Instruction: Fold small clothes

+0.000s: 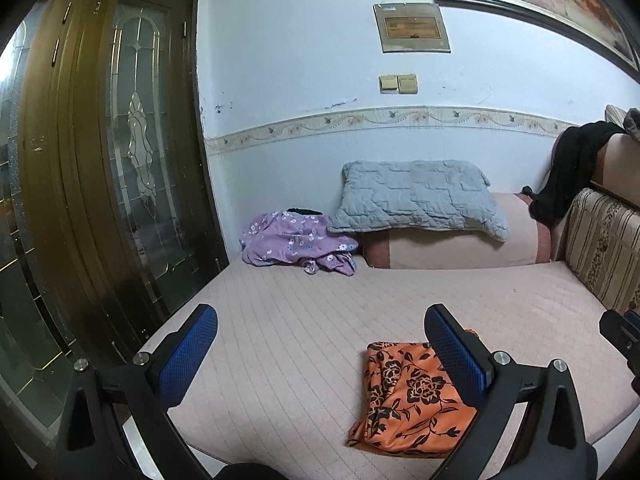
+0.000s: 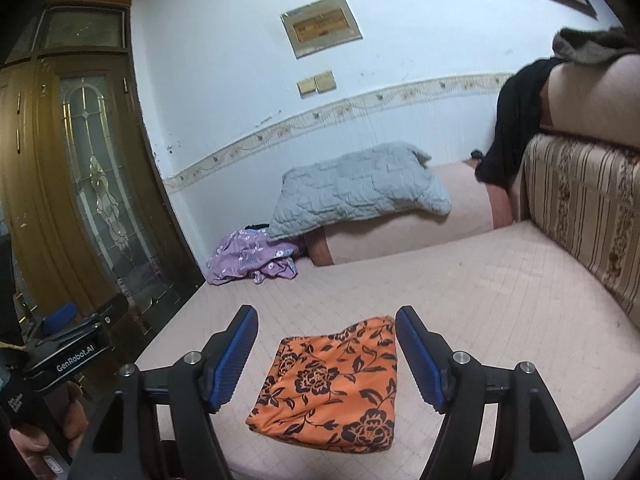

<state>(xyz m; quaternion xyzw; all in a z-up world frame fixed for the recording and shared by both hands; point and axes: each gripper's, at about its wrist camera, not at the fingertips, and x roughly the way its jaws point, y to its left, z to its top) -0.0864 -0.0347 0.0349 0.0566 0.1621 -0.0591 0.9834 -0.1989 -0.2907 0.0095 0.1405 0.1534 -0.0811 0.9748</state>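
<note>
I have both the left gripper [image 1: 320,344] and right gripper [image 2: 326,344] hanging wide open and empty above the folded orange cloth [image 2: 332,384], which lies flat low in frame near the bed [image 2: 500,280] edge, apparently done
</note>
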